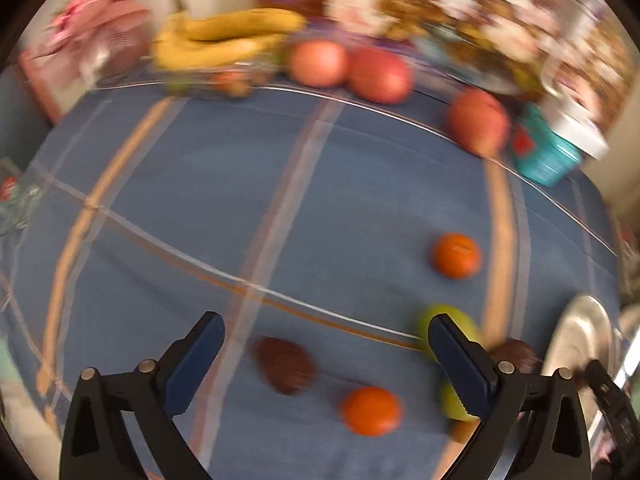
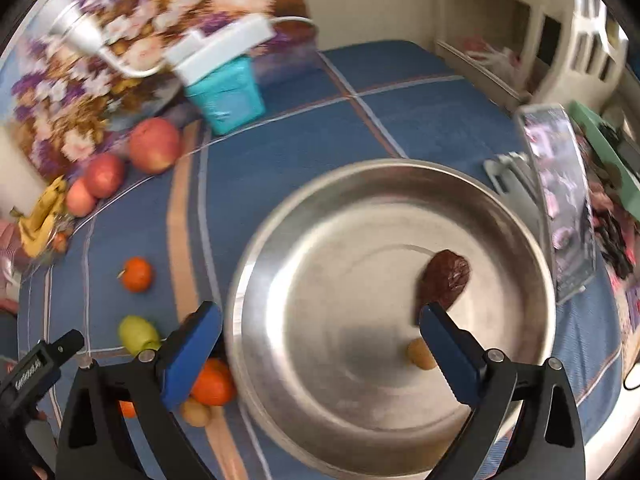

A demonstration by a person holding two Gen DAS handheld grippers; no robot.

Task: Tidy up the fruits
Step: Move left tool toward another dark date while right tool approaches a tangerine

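both grippers, left point(image 1: 326, 334) and right point(image 2: 320, 322), hang spread and empty; one date point(image 2: 445, 280) lies in the steel bowl point(image 2: 280, 224), oranges point(image 1: 371, 411) loose on the cloth, liable to roll if nudged.

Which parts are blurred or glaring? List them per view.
Left wrist: motion blur all over, worst on the bananas and apples; the left claw stays sharp. Right wrist: milder blur; soft glare on the steel bowl.
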